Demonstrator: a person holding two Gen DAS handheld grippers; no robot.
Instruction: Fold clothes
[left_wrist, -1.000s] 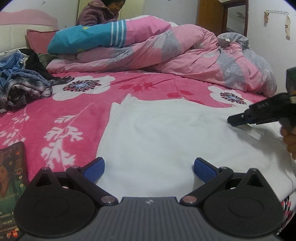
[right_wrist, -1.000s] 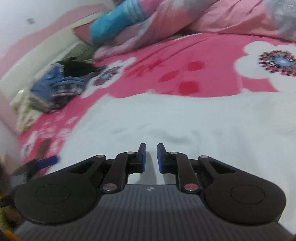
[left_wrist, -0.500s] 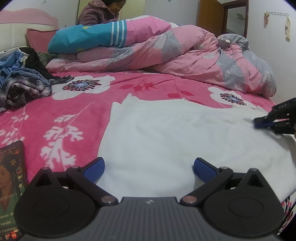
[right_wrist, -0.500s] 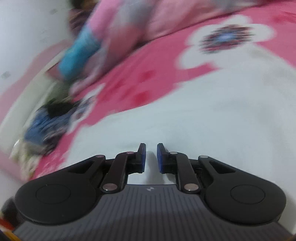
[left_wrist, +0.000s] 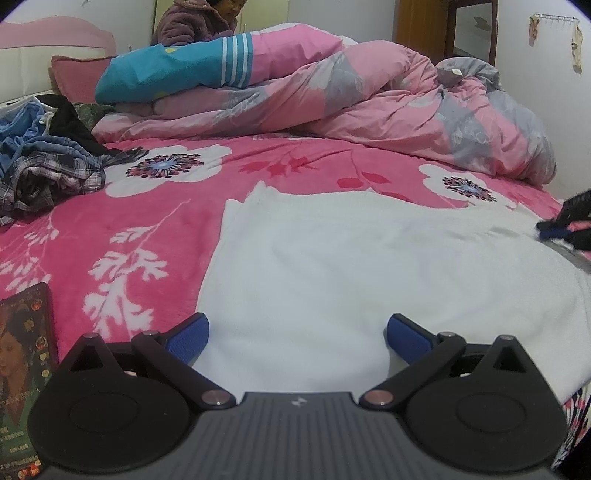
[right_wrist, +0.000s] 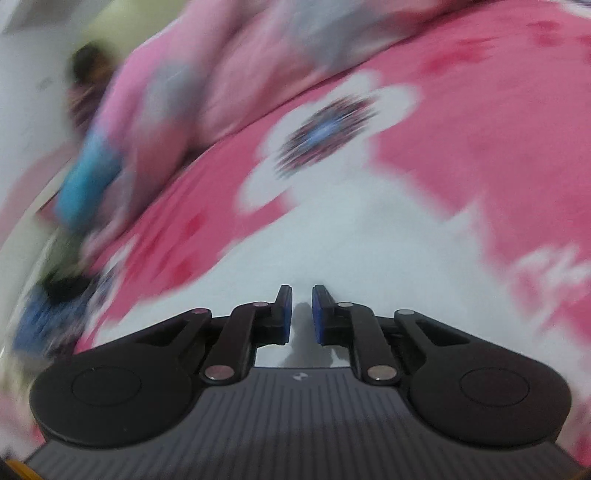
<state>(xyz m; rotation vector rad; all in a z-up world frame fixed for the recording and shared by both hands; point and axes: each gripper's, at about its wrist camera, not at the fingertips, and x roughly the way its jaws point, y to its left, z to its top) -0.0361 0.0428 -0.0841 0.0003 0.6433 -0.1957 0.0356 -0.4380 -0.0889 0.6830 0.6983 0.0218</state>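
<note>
A phone (left_wrist: 24, 373) lay at eight o'clock on the pink floral blanket (left_wrist: 122, 236). The left gripper (left_wrist: 297, 336), jaws spread wide, hovered over the white garment (left_wrist: 369, 266) spread flat at centre. At three o'clock the right gripper (right_wrist: 302, 314) showed jaws nearly together, gripping nothing visible.

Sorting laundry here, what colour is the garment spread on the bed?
White, plain, clearest in the left wrist view.
</note>
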